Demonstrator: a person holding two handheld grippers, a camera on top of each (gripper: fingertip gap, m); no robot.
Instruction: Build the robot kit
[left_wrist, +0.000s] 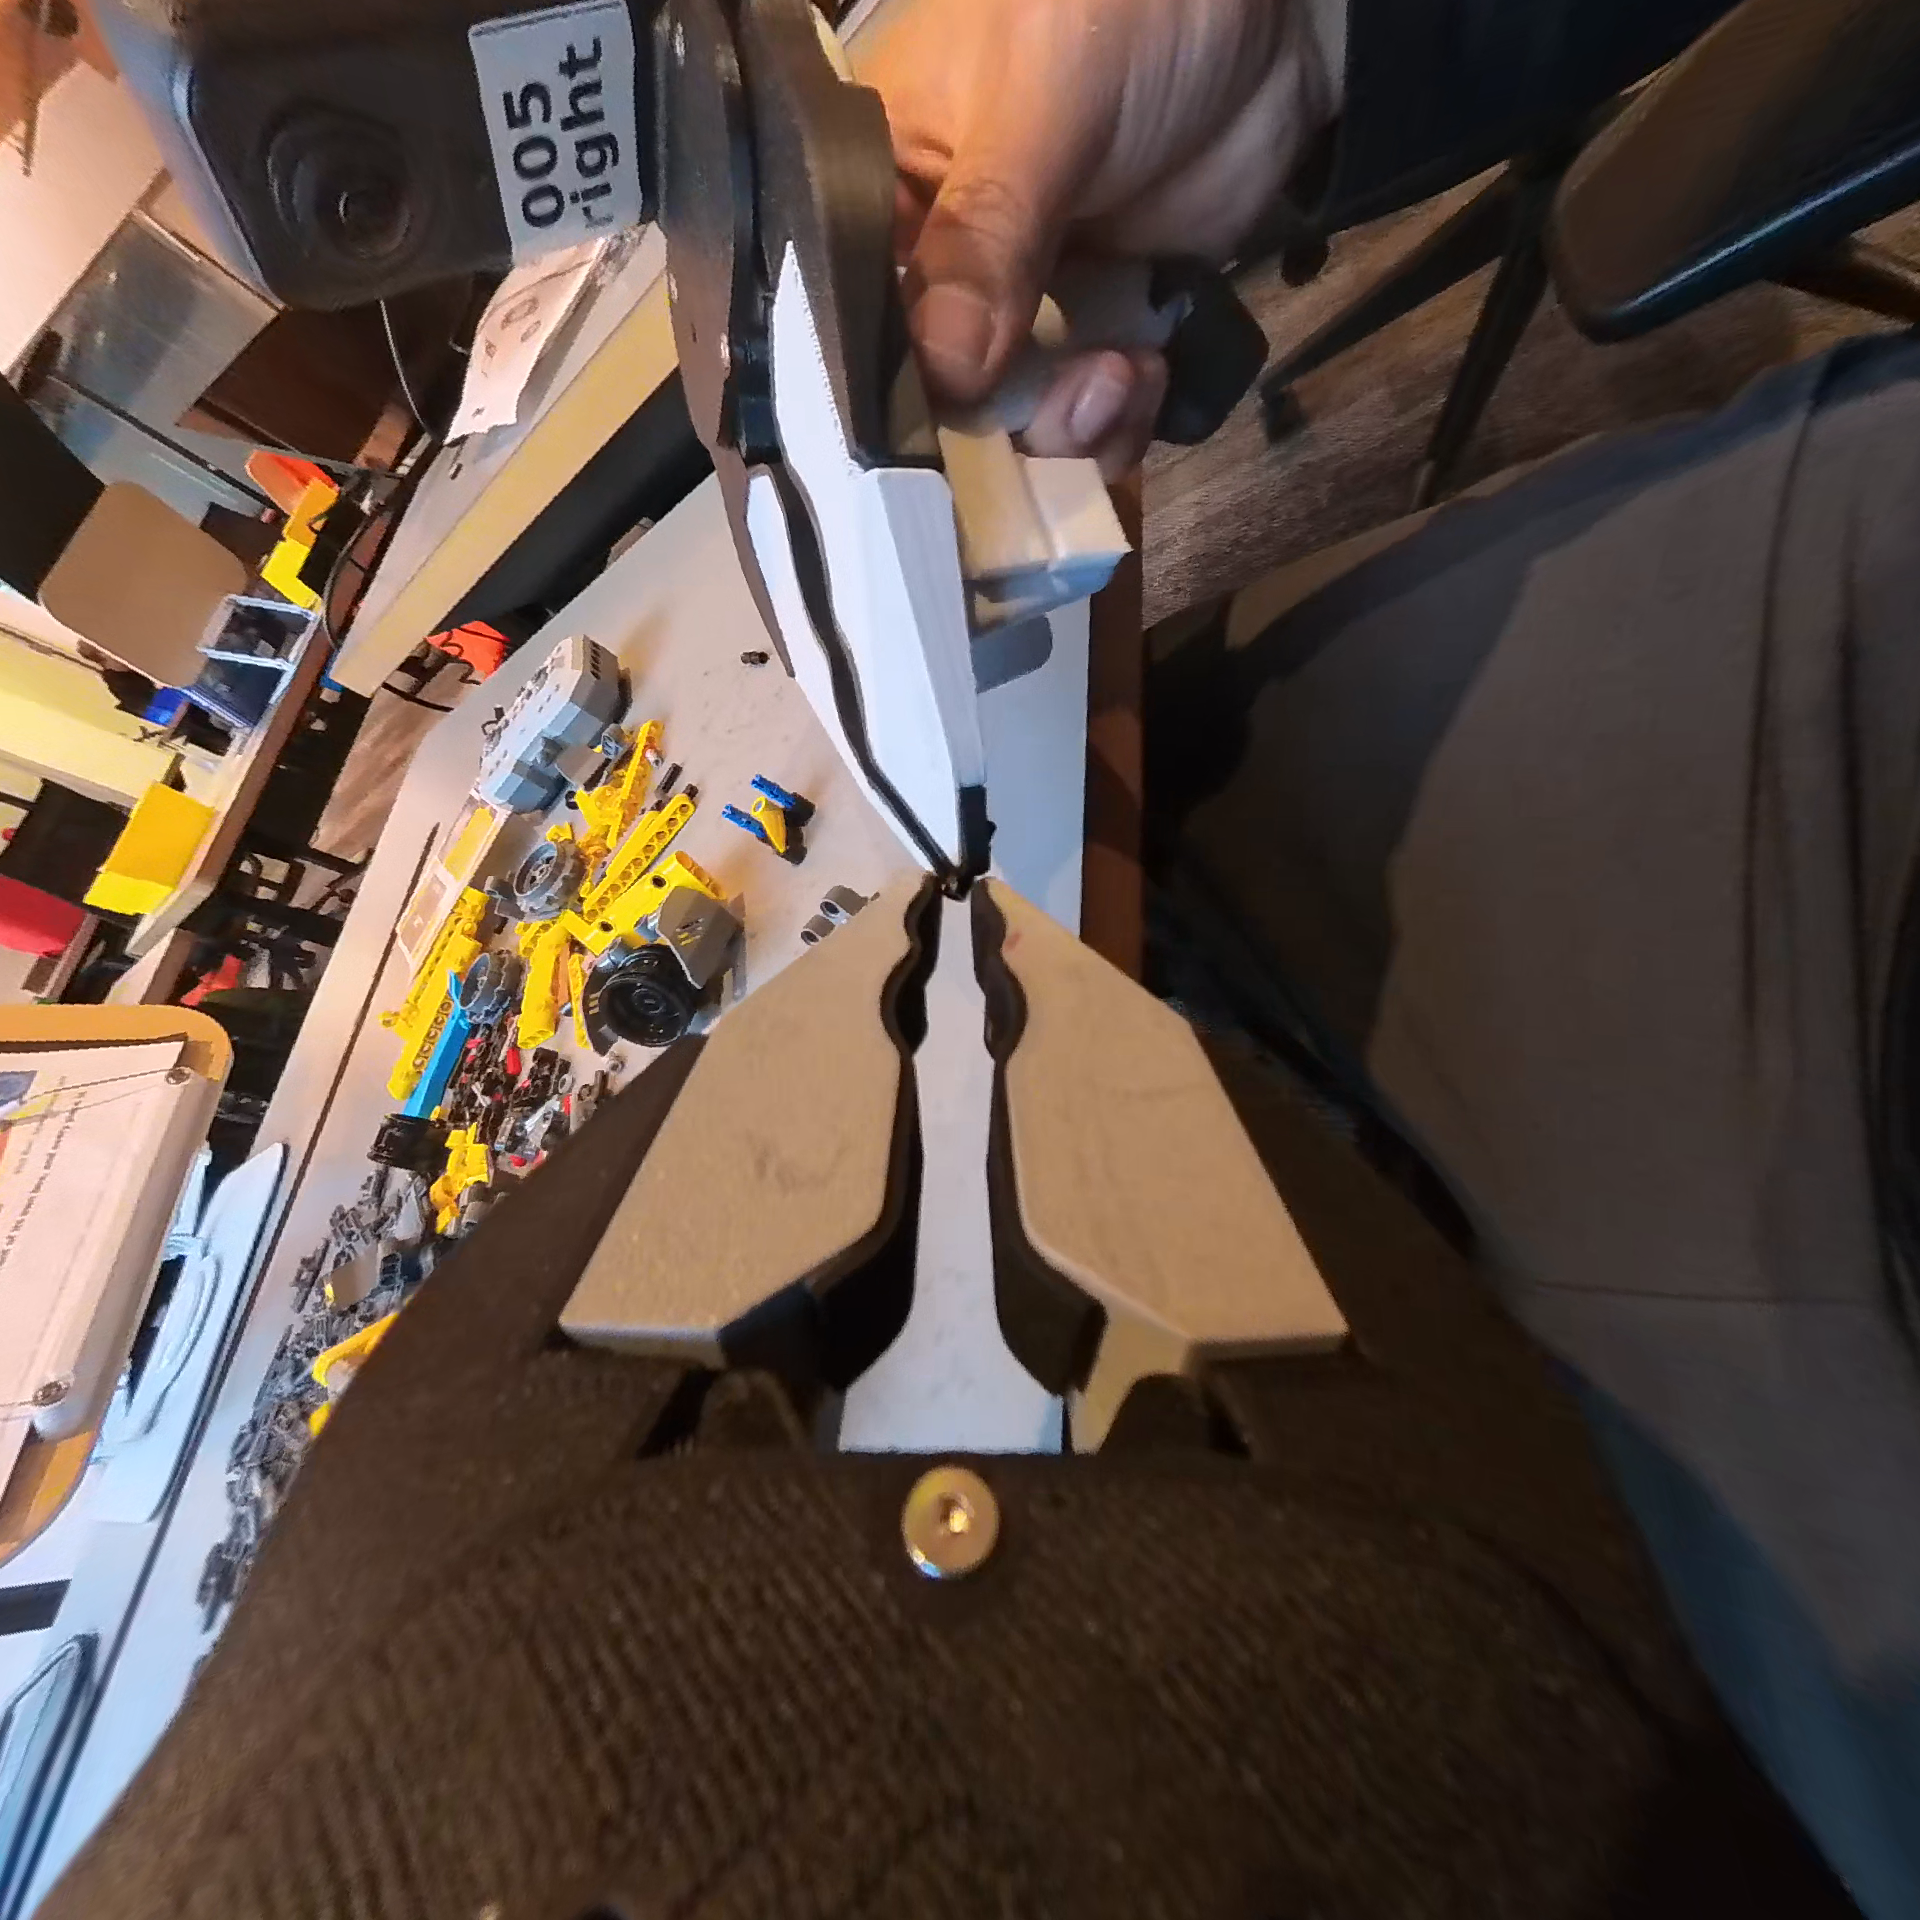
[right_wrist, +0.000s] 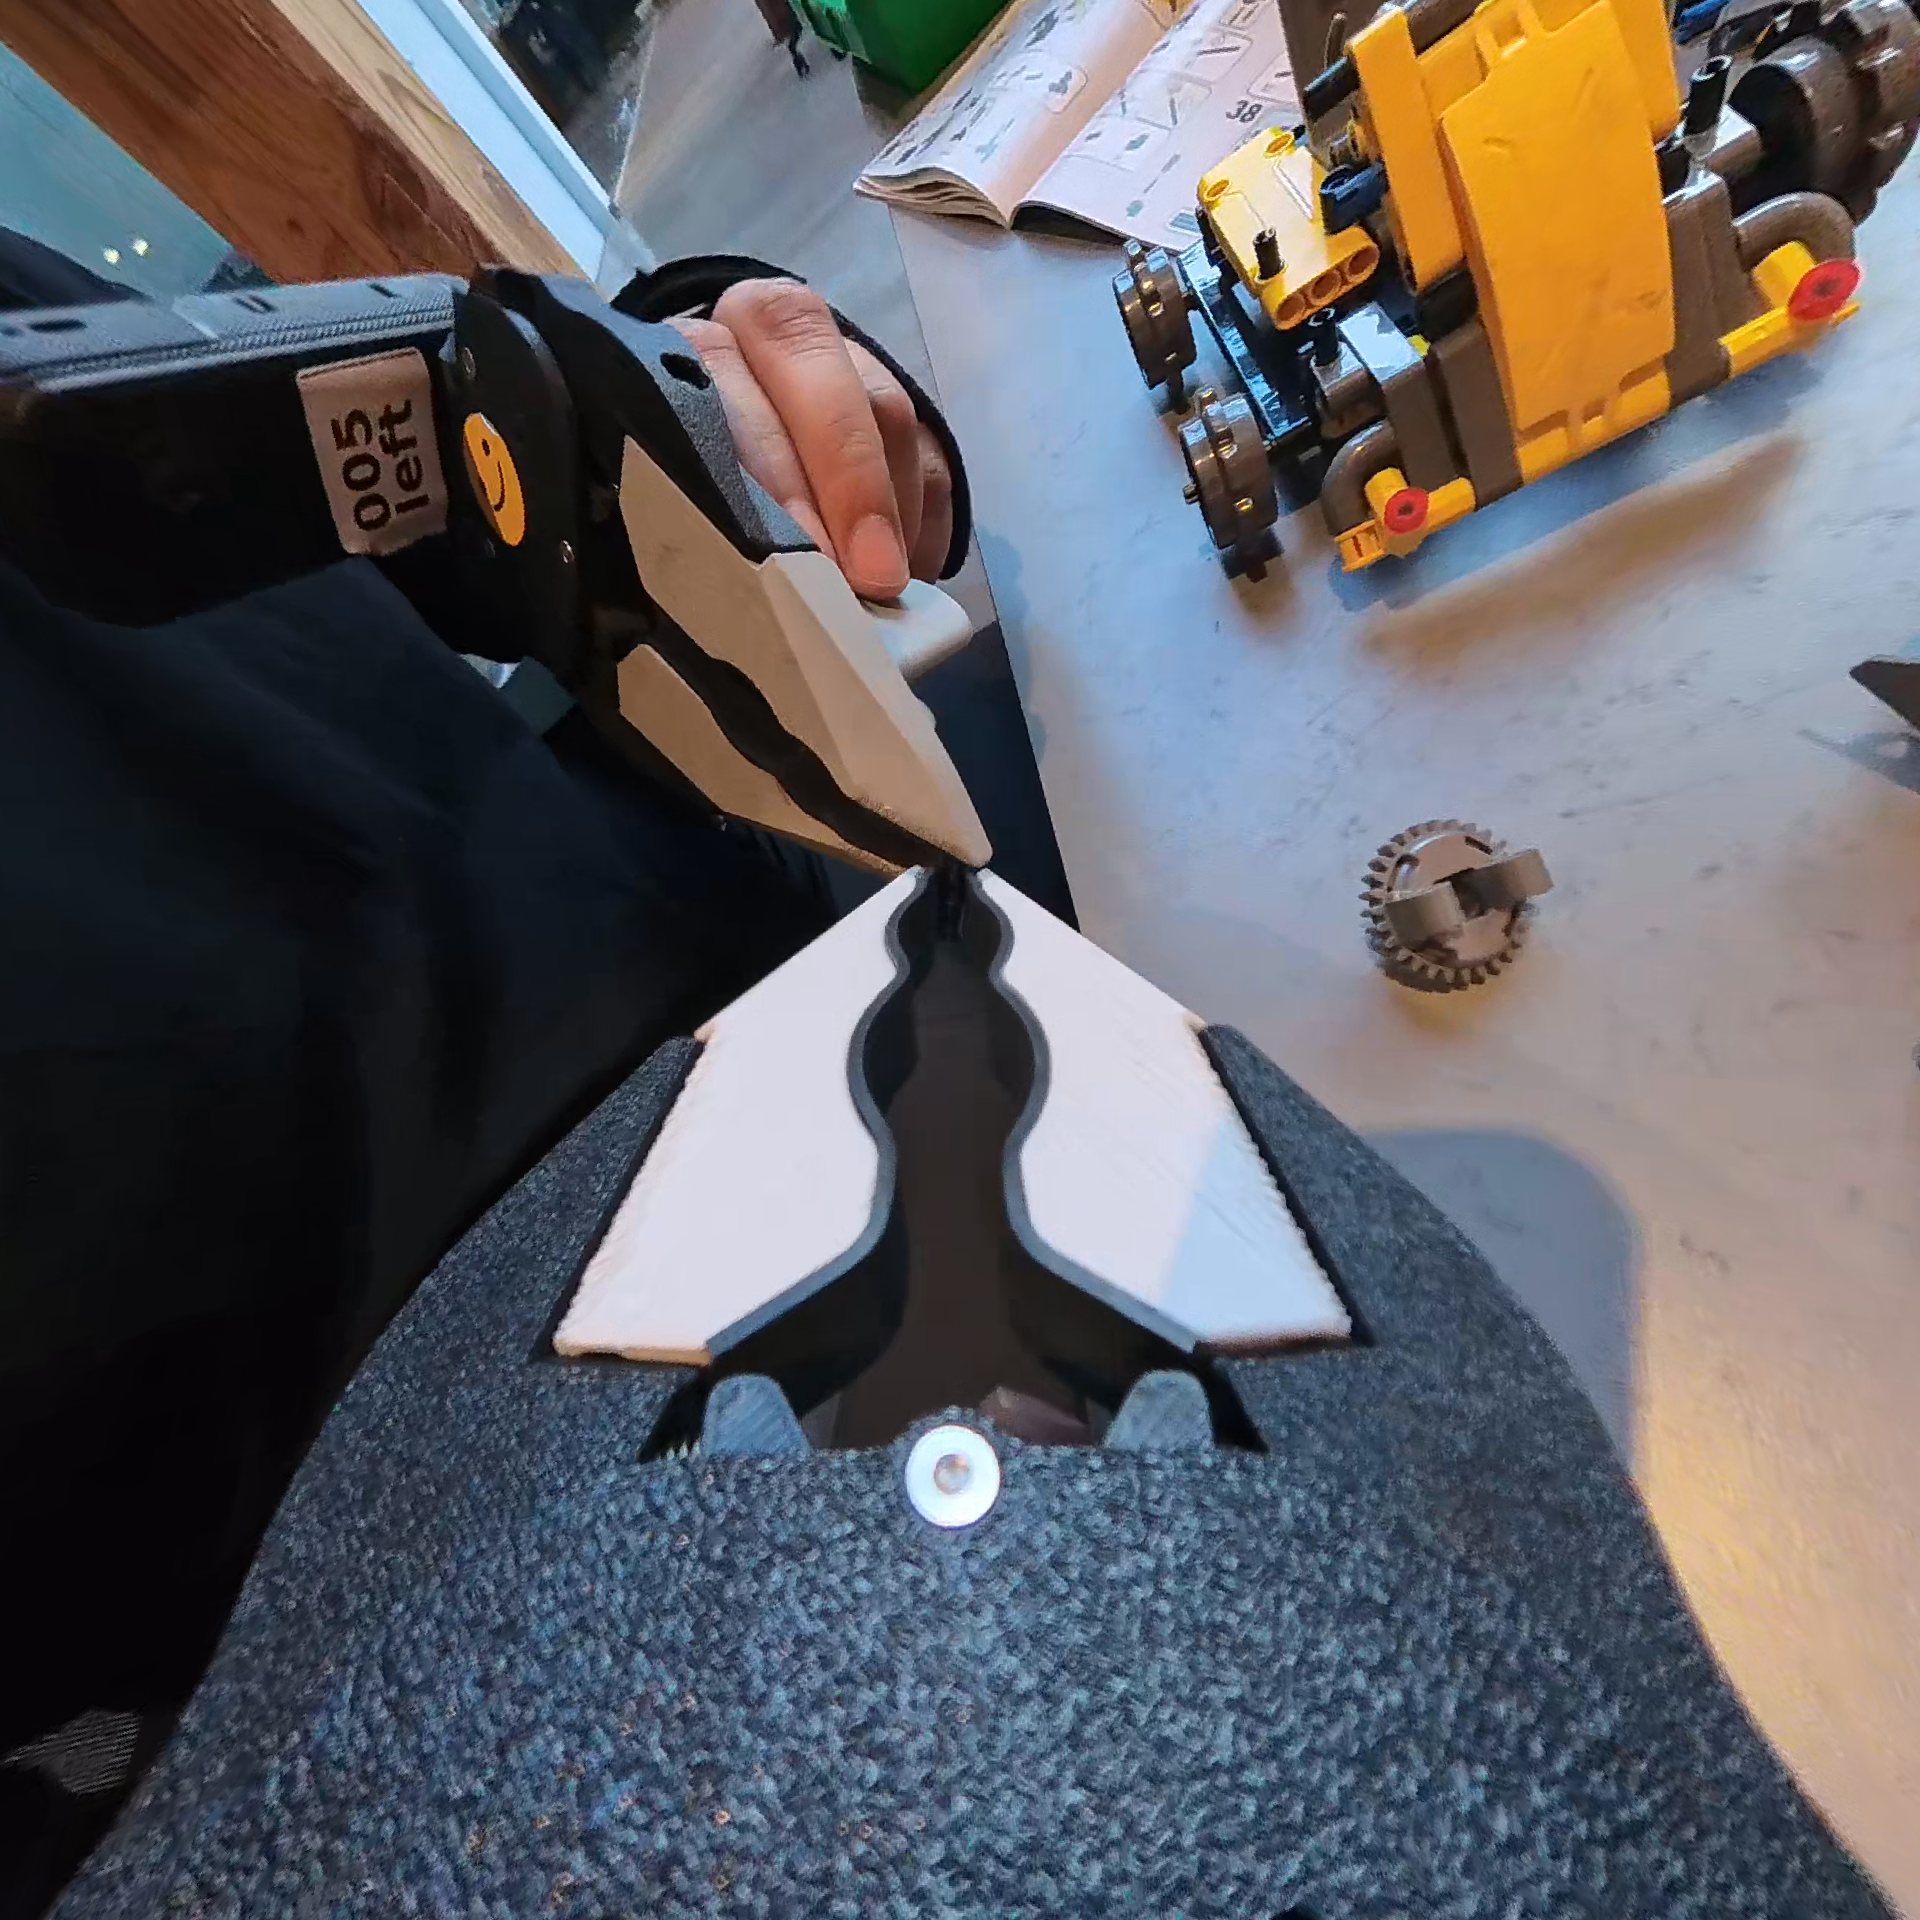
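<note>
My left gripper (left_wrist: 956, 891) and my right gripper (left_wrist: 958, 857) meet tip to tip above the near edge of a white table (left_wrist: 1018, 727). A small black pin (left_wrist: 954, 883) sits where the tips meet. In the right wrist view the pin (right_wrist: 948, 902) lies between the tips of my right gripper (right_wrist: 948, 883), which is shut on it. My left gripper (right_wrist: 951, 854) comes in from the upper left with its tips closed against the same pin. A person's hand (right_wrist: 821, 436) holds each gripper.
A pile of yellow, grey and black building parts (left_wrist: 561, 935) with a black wheel (left_wrist: 649, 1003) lies on the table. A half-built yellow and grey vehicle (right_wrist: 1507, 260), a grey gear (right_wrist: 1444, 920) and an open booklet (right_wrist: 1060, 114) are to the right. The person's lap (left_wrist: 1558, 935) is close.
</note>
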